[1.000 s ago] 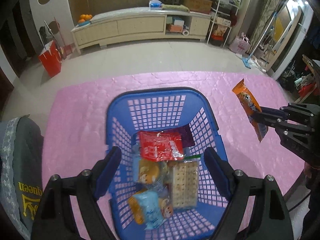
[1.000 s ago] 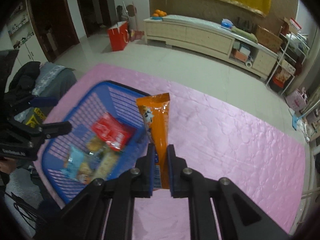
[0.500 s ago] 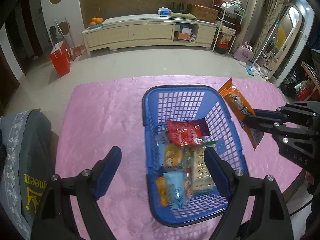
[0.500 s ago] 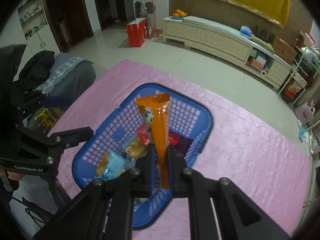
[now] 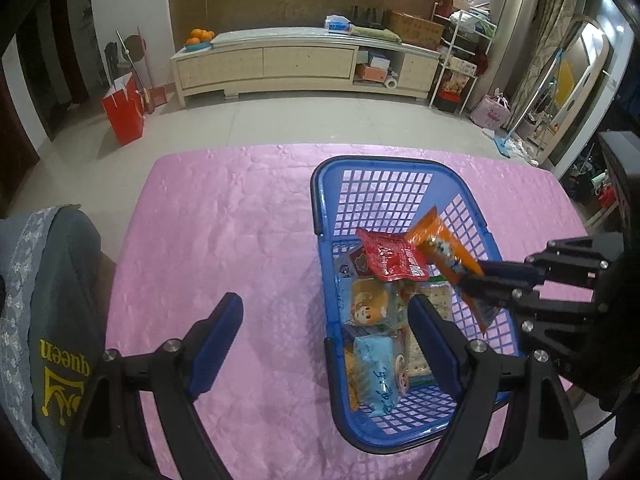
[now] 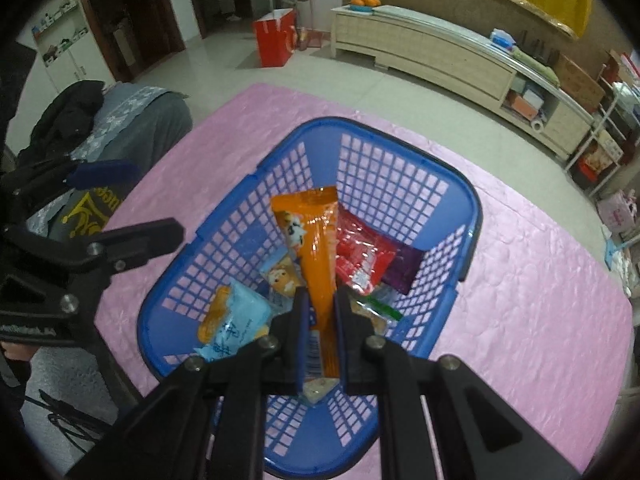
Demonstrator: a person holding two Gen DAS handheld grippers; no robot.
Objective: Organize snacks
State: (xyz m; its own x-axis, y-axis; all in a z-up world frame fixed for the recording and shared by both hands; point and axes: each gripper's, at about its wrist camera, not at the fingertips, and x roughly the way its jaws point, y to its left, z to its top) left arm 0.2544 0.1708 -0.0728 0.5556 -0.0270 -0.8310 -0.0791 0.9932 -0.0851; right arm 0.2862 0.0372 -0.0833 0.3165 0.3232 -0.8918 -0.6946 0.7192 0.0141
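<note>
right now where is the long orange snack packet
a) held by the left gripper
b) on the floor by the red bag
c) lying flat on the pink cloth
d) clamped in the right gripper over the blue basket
d: the right gripper is shut on the orange snack packet, held above the blue basket.

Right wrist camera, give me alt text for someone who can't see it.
The right gripper is shut on a long orange snack packet, holding it above a blue plastic basket with red, purple and light blue snack packs inside. The basket sits on a pink tablecloth; the open left gripper is at the left.
</note>
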